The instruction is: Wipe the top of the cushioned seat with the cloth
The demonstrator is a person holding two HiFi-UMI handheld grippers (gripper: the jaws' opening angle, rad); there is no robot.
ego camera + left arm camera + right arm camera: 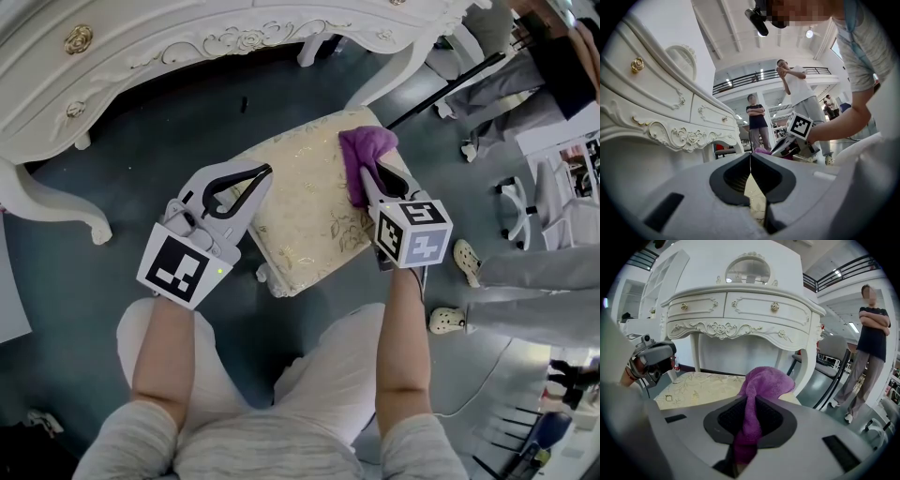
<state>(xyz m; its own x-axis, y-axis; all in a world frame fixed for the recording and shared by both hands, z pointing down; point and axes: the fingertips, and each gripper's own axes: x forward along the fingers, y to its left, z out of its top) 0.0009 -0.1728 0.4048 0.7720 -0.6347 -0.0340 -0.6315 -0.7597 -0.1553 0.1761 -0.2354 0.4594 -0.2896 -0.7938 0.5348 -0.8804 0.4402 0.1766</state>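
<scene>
- Floor (159, 150): dark grey-blue, seen all round the furniture in the head view.
- Table (187, 47): white, carved with scrollwork, gold rose knobs on the drawers. It is placed at 11 to 12 o'clock in the head view, beyond the seat. In the right gripper view (740, 310) it is seen straight ahead with an oval mirror on top.
- Seat (300, 216): cushioned, cream with a pale gold leaf pattern, on white legs. It is set at the centre of the head view, just in front of the person's knees, with one corner turned toward 12 o'clock.
- Bystander (872, 333): dark top, arms folded, stood at 3 o'clock in the right gripper view, well apart from the seat.
- Left gripper (265, 172): held roughly level at the seat's 9 o'clock edge. Its fingers are pressed together with nothing between them, as is seen in the left gripper view (750, 159).
- Right gripper (368, 178): tilted downward over the seat's 2 o'clock side. Its fingers are pinched on the cloth, which is seen trapped between the dark pads in the right gripper view (749, 404).
- Cloth (361, 150): purple, plush, bunched. One end is gripped by the right gripper; the rest is heaped ahead of the fingertips on the seat's top at its 1 o'clock corner (764, 380).
- Clogs (466, 260): a pale pair on the floor at 3 to 4 o'clock, beside the seat.
</scene>
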